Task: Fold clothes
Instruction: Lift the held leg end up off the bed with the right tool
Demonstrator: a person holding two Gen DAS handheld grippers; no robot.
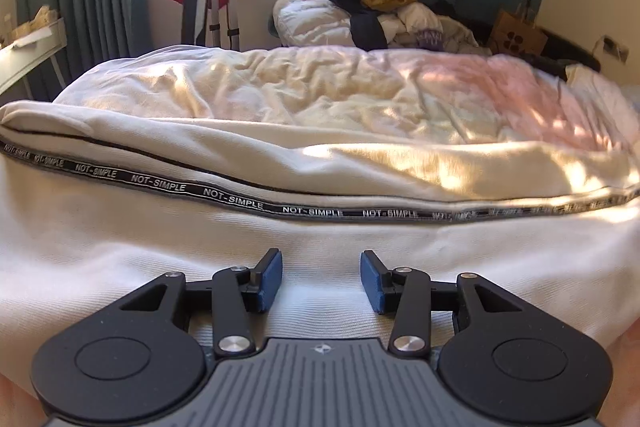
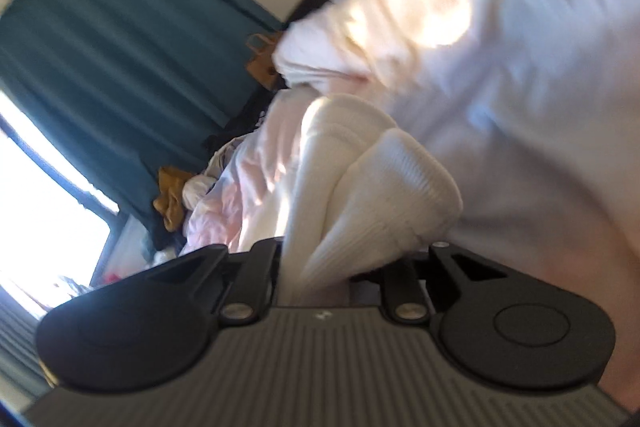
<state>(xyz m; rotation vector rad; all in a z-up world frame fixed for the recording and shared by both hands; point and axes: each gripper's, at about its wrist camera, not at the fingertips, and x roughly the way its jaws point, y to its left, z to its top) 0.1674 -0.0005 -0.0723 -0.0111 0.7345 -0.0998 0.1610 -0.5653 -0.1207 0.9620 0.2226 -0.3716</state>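
My left gripper (image 1: 321, 279) hung with jaws apart and nothing between them, over the white garment (image 1: 320, 183) spread across the bed (image 1: 360, 87), below its lettered black tape (image 1: 240, 201). My right gripper (image 2: 320, 267) was clamped on a bunched ribbed fold of it (image 2: 372, 195).

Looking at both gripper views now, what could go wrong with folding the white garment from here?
1. The right gripper pinches only a bunched ribbed edge of the white garment; it may slip out when pulled.
2. The left gripper hovers open over the ribbed cloth, gripping nothing, so that side could drag and crease.
3. The garment lies on a rumpled duvet; the left gripper might catch the bedding together with the garment.
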